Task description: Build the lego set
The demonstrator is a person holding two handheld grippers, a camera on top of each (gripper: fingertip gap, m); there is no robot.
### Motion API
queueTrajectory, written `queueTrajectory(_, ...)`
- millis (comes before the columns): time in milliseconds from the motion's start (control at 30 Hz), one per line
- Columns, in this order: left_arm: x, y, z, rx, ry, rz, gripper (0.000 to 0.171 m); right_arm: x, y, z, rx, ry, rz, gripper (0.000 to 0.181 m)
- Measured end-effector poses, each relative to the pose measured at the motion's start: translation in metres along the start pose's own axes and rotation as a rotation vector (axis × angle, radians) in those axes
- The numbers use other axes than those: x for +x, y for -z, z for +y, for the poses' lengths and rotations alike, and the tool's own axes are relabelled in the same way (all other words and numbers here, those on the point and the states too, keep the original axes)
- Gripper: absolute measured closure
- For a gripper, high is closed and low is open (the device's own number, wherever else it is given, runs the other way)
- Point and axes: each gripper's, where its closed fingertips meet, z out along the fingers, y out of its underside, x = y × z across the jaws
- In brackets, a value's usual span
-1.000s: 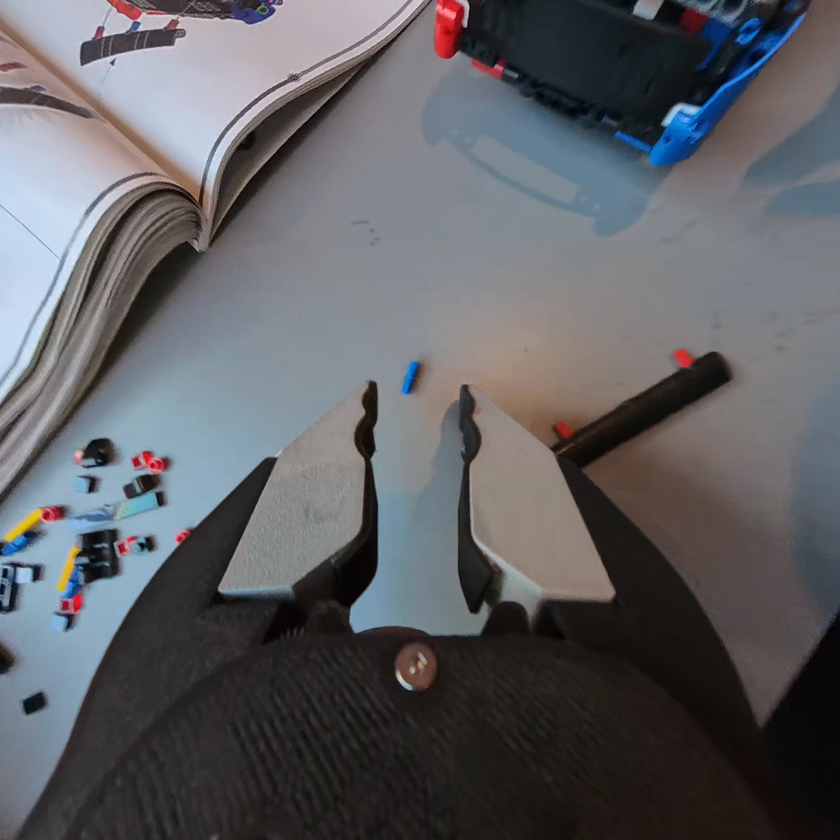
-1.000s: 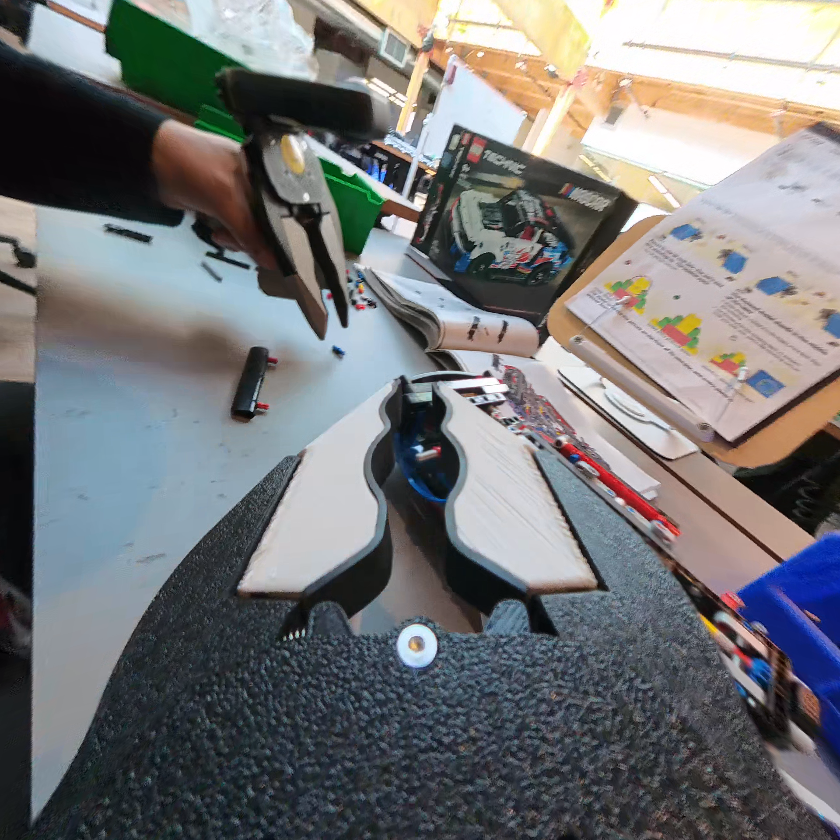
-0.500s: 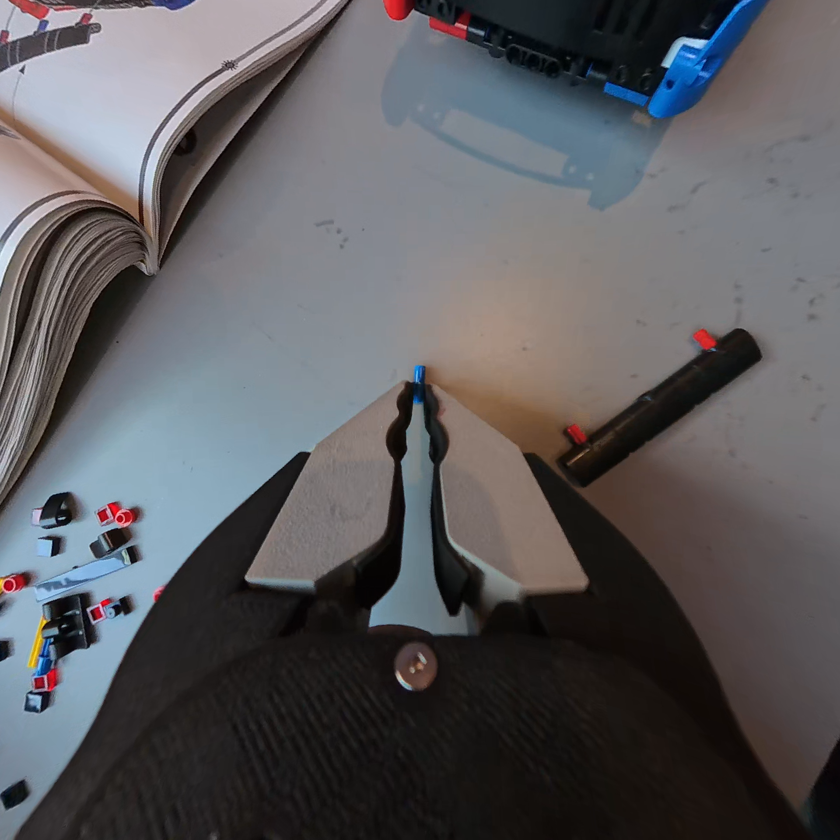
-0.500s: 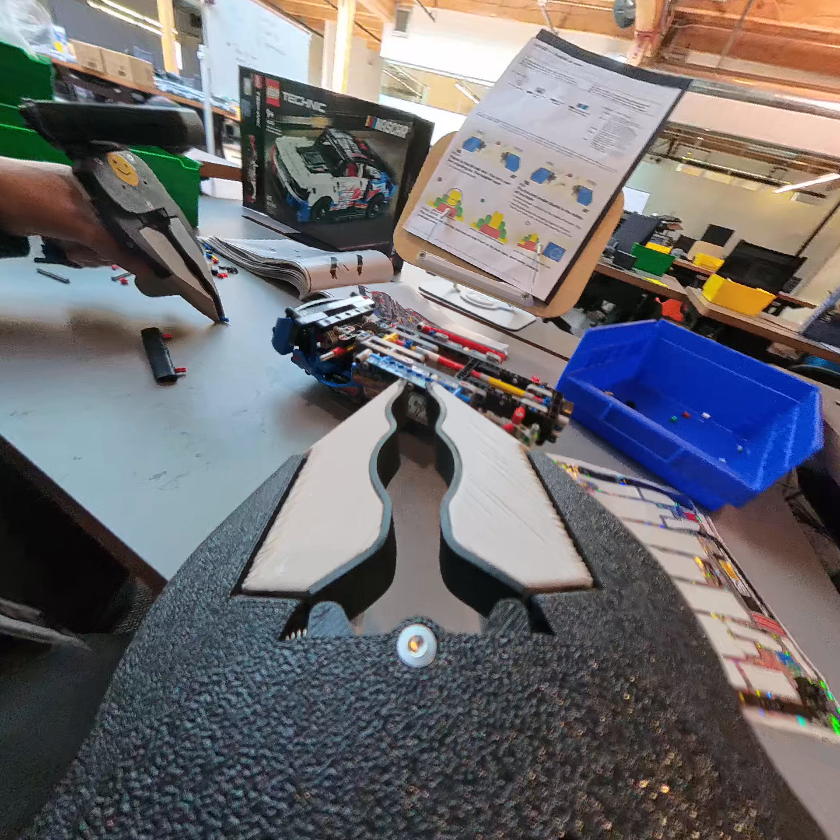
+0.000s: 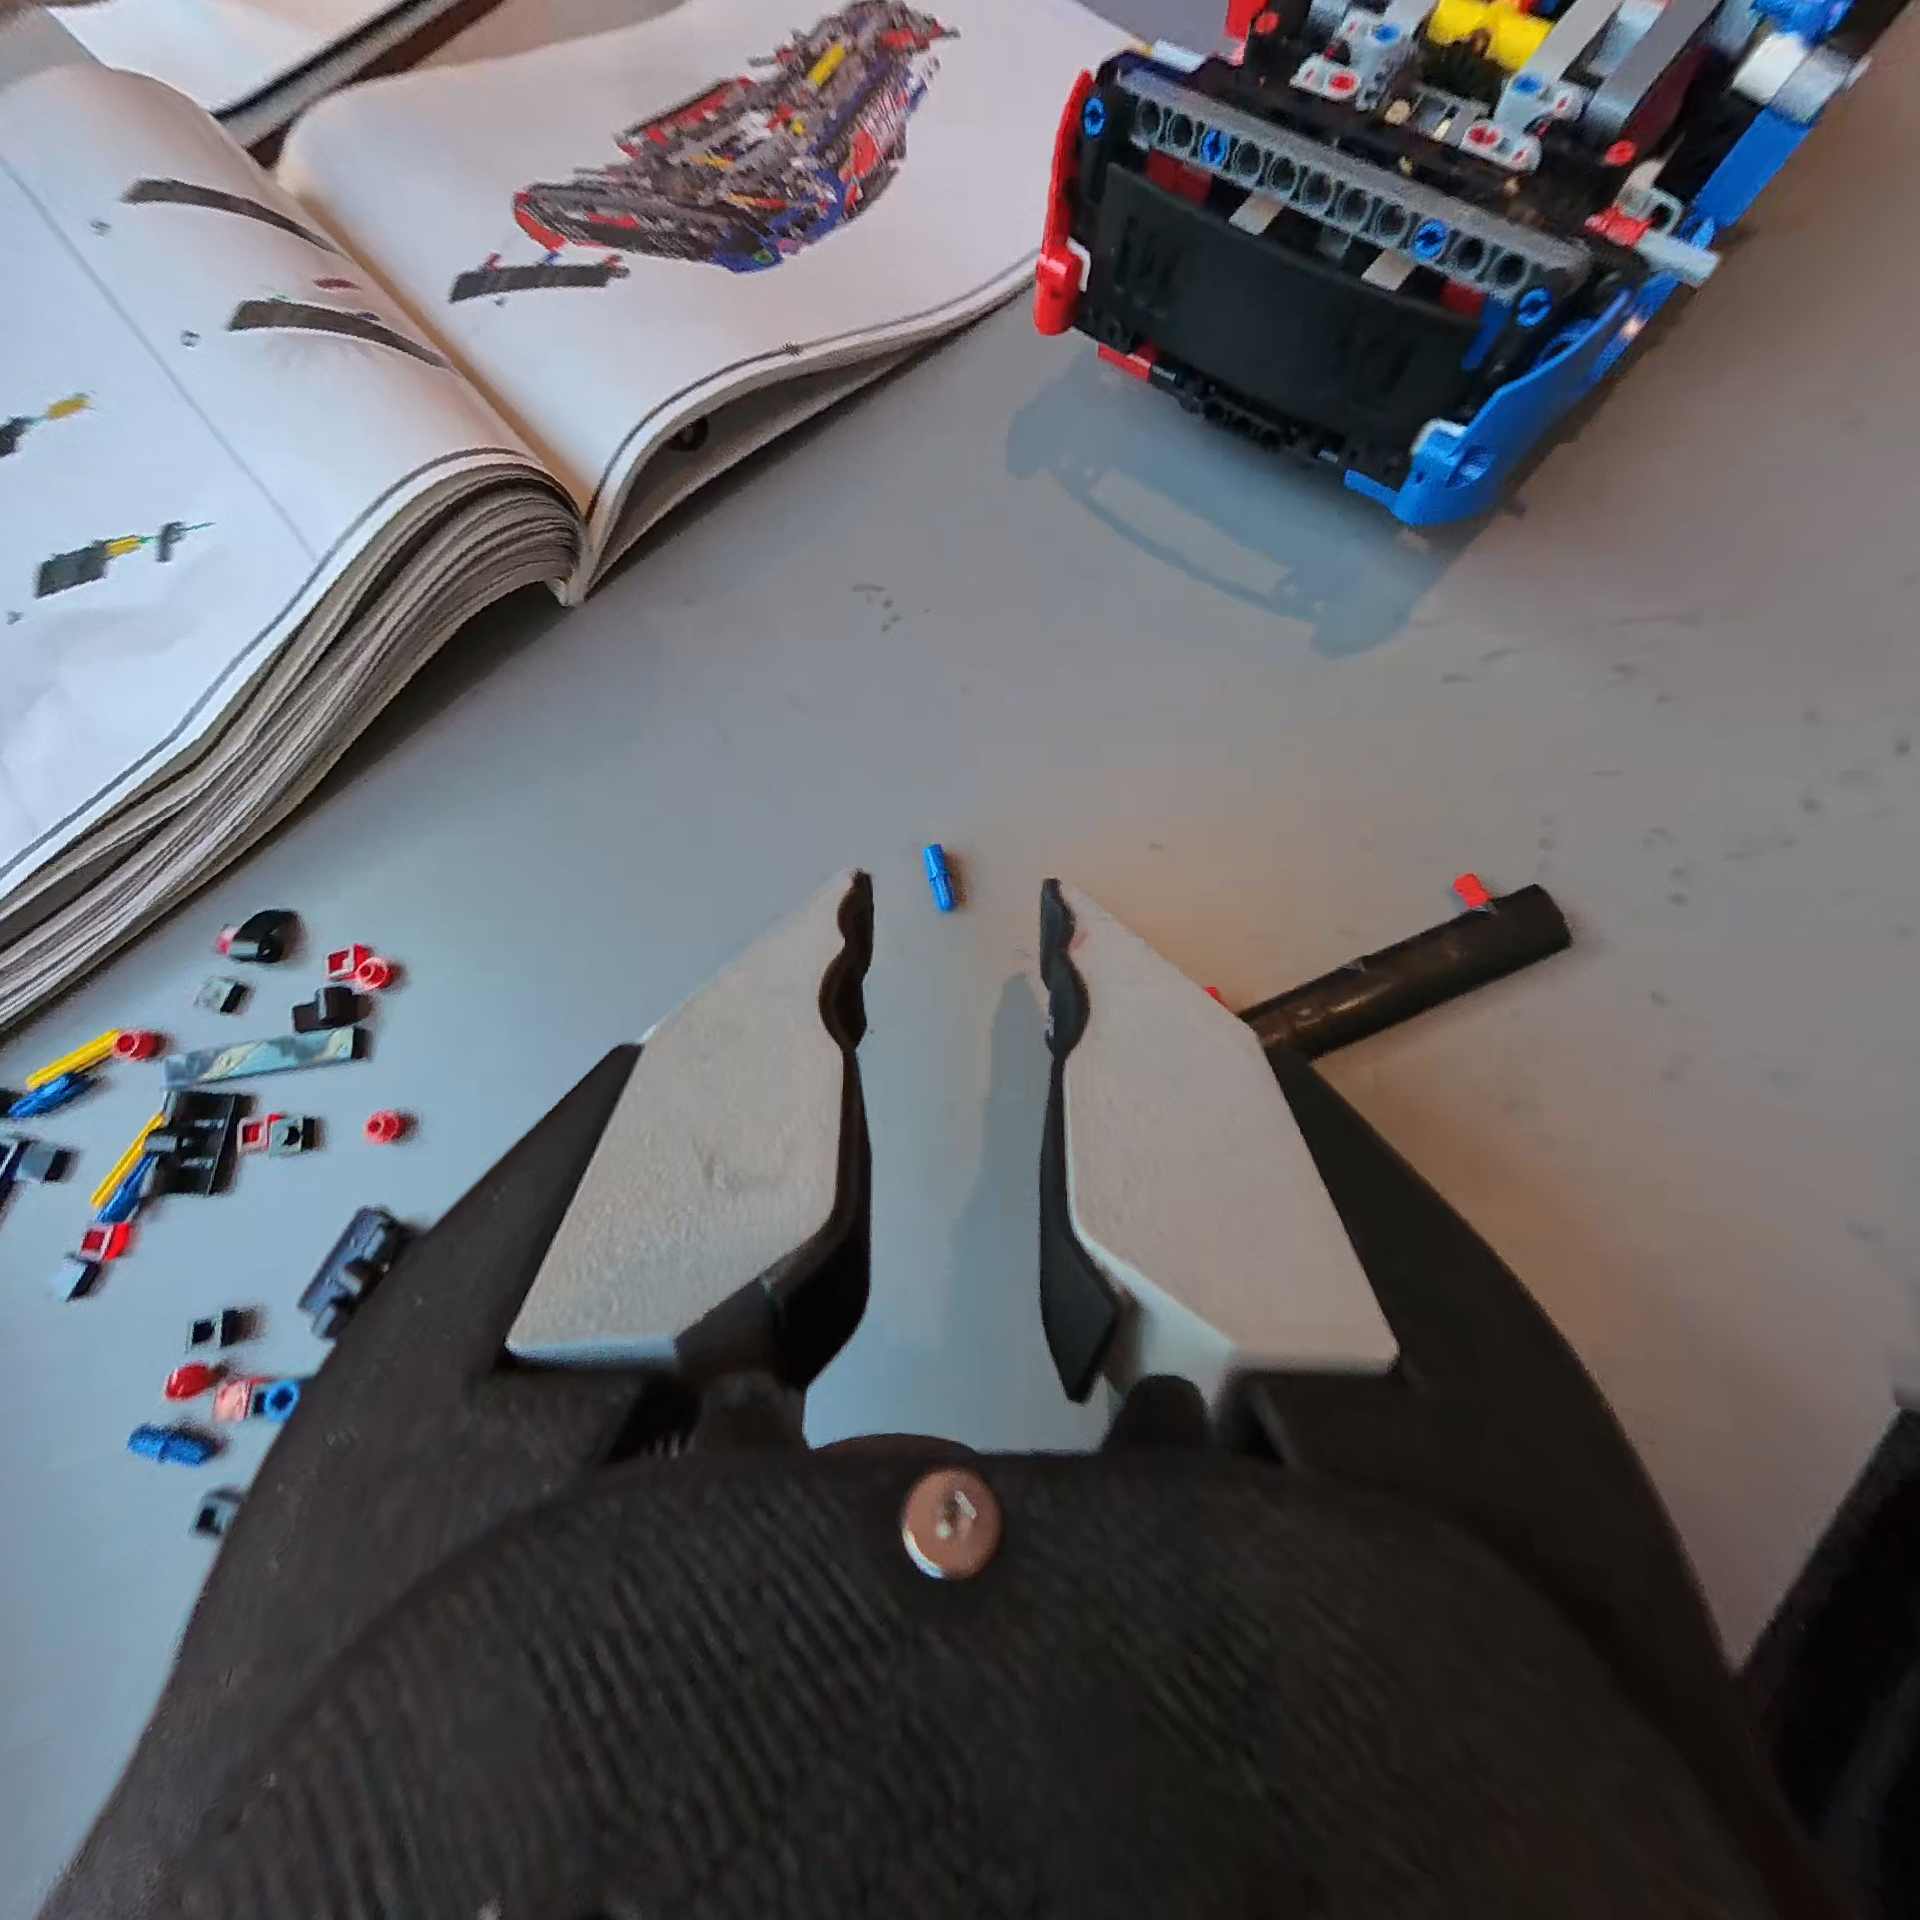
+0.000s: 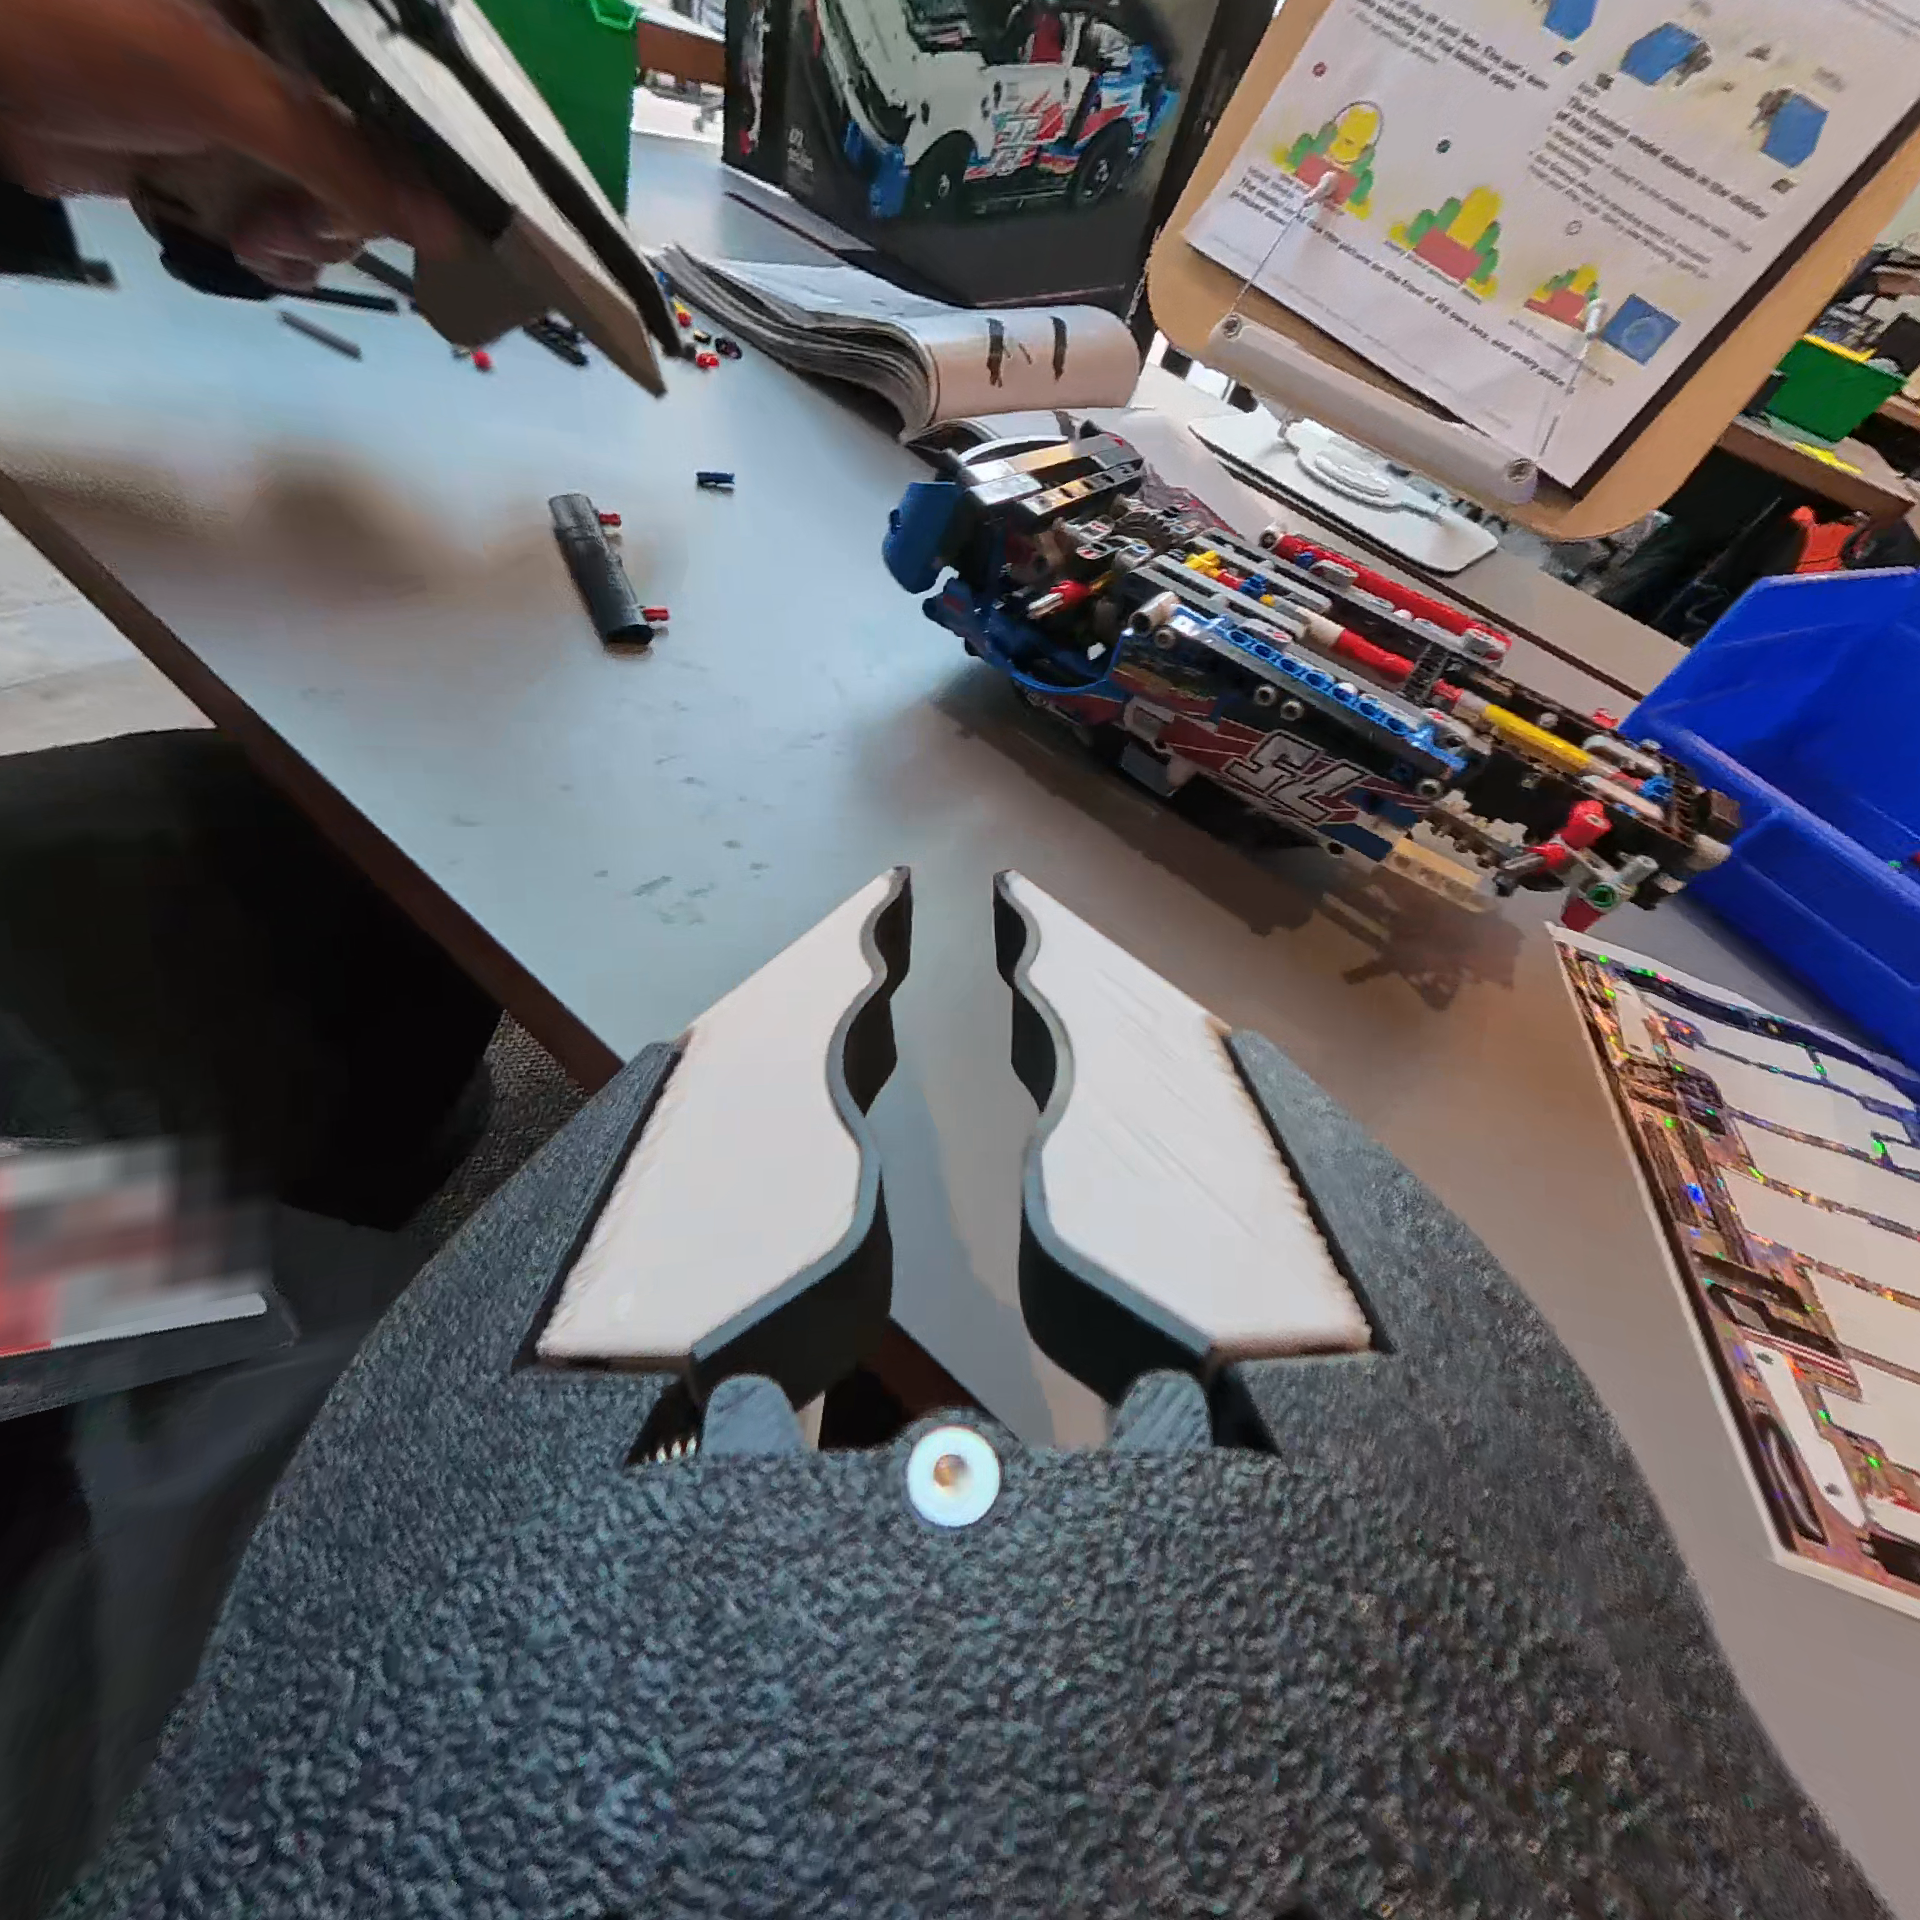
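One small blue pin [image 5: 939, 878] lies flat on the grey table [image 5: 1195, 727], just ahead of the left gripper [image 5: 951, 894] and in line with the gap between its fingertips, touching neither. That gripper's jaws stand wide apart and hold nothing. Half a second ago they were pinched together on this pin; now they have parted and the pin rests free on the table again, much as it lay a second ago.

Just right of the gripper lies a black bar [image 5: 1413, 982] with red pegs, its near end hidden behind the right finger. Toward the table's left edge a scatter of loose pieces [image 5: 208, 1101] in red, black, blue and yellow is blurred, so single shapes are hard to tell. An open instruction book [image 5: 416, 343] spreads across the far left corner, cut off by the frame. The part-built car [image 5: 1351, 239] sits at the far right, its far part also cut off.

The right gripper [image 6: 951, 904] hangs over the table's near edge, jaws slightly apart and empty, well apart from the car, which lies ahead to its right. Since half a second ago it has drawn back from the car. A blue bin [image 6: 1808, 748] stands beyond the car at the right edge, and a sticker sheet [image 6: 1766, 1247] lies near it. The left gripper shows blurred at the upper left, held by a hand [image 6: 156, 135].
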Motion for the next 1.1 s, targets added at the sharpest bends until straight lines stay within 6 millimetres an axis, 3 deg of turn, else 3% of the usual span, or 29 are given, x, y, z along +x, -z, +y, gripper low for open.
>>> queueTrajectory(200,0.006,0.034,-0.008,0.218,0.084,-0.113,0.134,-0.024,-0.011,0.004,-0.034,0.105,-0.059,0.166)
queueTrajectory(400,0.012,0.045,-0.021,0.381,0.000,-0.256,0.131,-0.066,-0.017,0.002,-0.047,0.241,-0.161,0.166)
queueTrajectory(667,0.030,0.057,-0.025,0.518,-0.161,-0.377,0.145,-0.118,-0.018,-0.006,-0.012,0.219,-0.363,0.166)
queueTrajectory(800,0.033,0.049,-0.023,0.470,-0.215,-0.392,0.145,-0.118,-0.011,-0.016,0.021,0.145,-0.416,0.166)
queueTrajectory(1100,0.019,0.038,-0.016,0.377,-0.177,-0.439,0.145,-0.081,-0.003,-0.024,0.129,0.009,-0.400,0.165)
